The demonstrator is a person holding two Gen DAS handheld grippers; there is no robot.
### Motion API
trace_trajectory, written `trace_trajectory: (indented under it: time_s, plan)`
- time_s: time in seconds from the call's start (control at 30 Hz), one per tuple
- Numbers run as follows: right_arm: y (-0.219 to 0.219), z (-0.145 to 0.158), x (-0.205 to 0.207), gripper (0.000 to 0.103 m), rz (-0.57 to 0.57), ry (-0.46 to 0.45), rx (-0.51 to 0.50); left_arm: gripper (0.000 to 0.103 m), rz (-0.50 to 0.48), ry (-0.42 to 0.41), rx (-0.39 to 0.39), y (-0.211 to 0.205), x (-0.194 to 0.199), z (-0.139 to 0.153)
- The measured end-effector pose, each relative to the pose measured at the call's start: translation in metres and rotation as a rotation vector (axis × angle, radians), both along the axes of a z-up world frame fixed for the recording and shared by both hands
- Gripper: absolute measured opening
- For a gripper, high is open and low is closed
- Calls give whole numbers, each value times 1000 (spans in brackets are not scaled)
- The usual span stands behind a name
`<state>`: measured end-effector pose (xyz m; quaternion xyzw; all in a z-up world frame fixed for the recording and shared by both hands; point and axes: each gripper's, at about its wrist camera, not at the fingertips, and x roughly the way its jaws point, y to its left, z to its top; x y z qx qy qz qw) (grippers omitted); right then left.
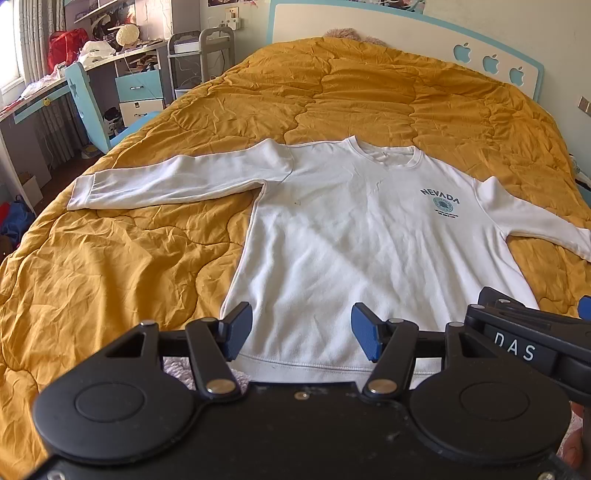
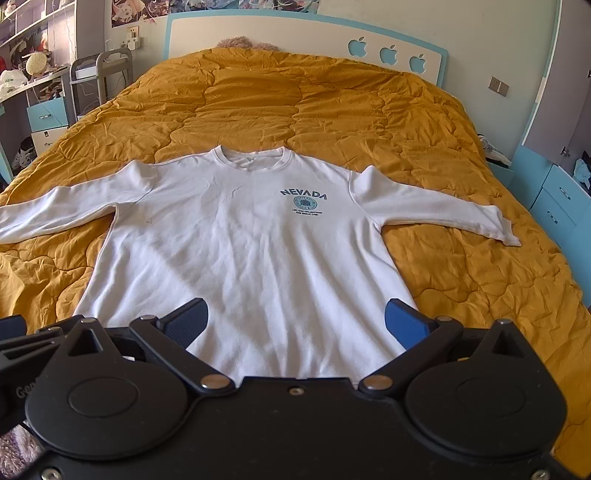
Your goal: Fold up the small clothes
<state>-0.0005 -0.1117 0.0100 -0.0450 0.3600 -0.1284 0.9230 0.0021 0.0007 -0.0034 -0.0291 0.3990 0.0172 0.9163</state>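
Both tongs, left (image 1: 302, 330) and right (image 2: 295, 325), hang released, tilted down seemingly above the spread sweatshirt's (image 2: 251, 251) hem.

The sweatshirt's (image 1: 332, 240) hem is partly covered by the left tongs (image 1: 302, 334) in the left wrist view, and its sleeve on the picture's right runs off the edge, cuff unseen. In the right wrist view the right tongs (image 2: 295, 325) hide the whole hem, and the sleeve on the picture's left is cut off. The small lines of print under "NEVADA" (image 2: 303, 193) are too small to read. A brown plush thing (image 2: 243, 42) at the headboard (image 2: 258, 26) is mostly hidden behind the quilt (image 2: 295, 99). A hand (image 1: 572, 443) shows only as a sliver in the left view's lower right corner.
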Motion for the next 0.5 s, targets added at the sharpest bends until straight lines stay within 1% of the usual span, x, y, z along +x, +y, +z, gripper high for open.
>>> trace_trajectory:
  time_s: [0.5]
  plan:
    - [0,0,0,103,0,5,-3,63,2,3,-1,-1,-1,0]
